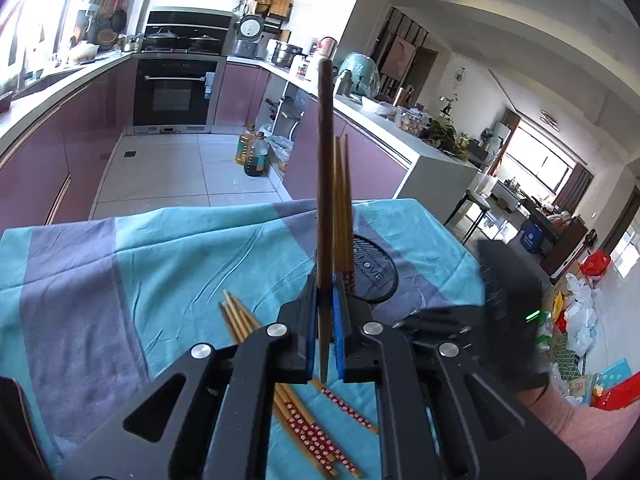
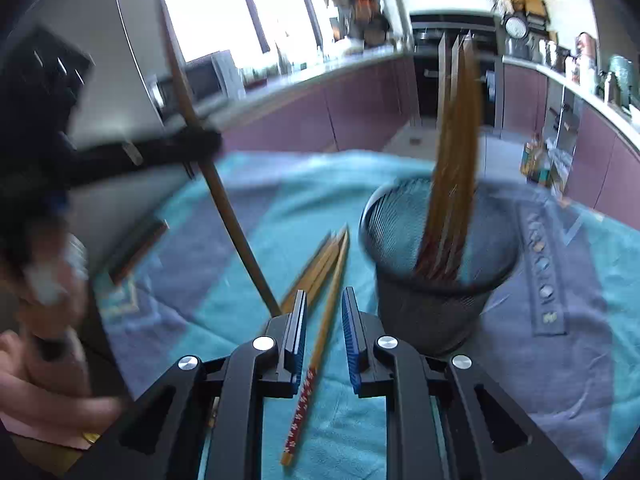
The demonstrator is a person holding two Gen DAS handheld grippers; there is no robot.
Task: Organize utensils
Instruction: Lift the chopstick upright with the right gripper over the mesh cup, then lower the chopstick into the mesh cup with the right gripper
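Our left tool point(image 1: 325, 320) is clamped on a dark chopstick point(image 1: 325, 184), upright. Our right tool point(image 2: 324, 320) has jaws apart over loose chopsticks point(image 2: 320, 276) on the desk cloth point(image 2: 248, 216), w/ none gripped. Mesh cup point(image 2: 436, 276) just beside holds more sticks point(image 2: 456, 168).

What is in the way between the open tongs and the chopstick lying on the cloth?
Nothing visible. The right tongs stand open with the loose chopstick lying between them on the cloth; the mesh cup sits beside.
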